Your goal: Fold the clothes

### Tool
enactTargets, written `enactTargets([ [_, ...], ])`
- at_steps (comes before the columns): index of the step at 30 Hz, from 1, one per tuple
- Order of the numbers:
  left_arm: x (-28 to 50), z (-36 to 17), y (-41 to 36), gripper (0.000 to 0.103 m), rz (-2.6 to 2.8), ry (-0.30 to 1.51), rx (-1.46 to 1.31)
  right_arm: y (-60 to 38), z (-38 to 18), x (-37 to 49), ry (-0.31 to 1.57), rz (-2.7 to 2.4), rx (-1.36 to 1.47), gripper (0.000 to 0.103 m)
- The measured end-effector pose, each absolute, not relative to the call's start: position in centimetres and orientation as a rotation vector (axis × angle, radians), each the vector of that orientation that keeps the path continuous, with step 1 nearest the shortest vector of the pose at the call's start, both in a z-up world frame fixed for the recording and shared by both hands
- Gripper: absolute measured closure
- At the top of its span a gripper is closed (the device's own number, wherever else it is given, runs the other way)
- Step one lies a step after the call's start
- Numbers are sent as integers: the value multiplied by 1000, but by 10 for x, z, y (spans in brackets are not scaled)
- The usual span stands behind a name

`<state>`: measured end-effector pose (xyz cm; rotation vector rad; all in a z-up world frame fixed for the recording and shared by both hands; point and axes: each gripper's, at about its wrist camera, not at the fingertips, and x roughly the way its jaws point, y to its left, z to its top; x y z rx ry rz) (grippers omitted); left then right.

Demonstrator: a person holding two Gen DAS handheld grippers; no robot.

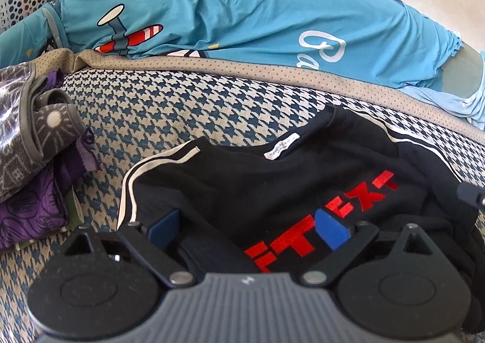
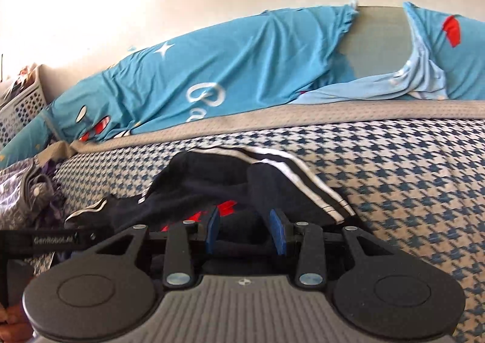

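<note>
A black T-shirt (image 1: 272, 188) with red lettering and white-striped sleeves lies rumpled on the houndstooth mat (image 1: 169, 106), its neck label showing. The left gripper (image 1: 247, 226) hovers over the shirt's chest, jaws spread wide, pinching nothing. The right gripper (image 2: 245, 229) sits over the shirt's bunched side, jaws partly spread around dark cloth; whether they pinch it I cannot tell. Left of the shirt lies a pile of grey and purple garments (image 1: 33, 167); behind it, a blue pillow (image 1: 242, 21).

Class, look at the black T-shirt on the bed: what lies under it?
The black T-shirt rests on a blue-and-beige houndstooth mat, which shows all around it. Whatever lies directly beneath the shirt is covered, so whether anything else sits there cannot be seen.
</note>
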<state>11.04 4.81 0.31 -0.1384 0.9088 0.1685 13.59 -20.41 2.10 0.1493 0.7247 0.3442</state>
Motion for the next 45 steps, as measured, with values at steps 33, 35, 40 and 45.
enactTargets([
  [33,109,4,53,7,151,912,-164,-181,-19,179,712,306,40,57],
  [35,108,4,53,7,149,915,-161,-175,-21,176,698,283,0,71],
  [40,108,4,51,7,145,914,-159,-166,-18,176,667,247,-46,87],
  [45,108,4,51,7,140,913,-175,-163,-16,176,636,196,-50,92],
])
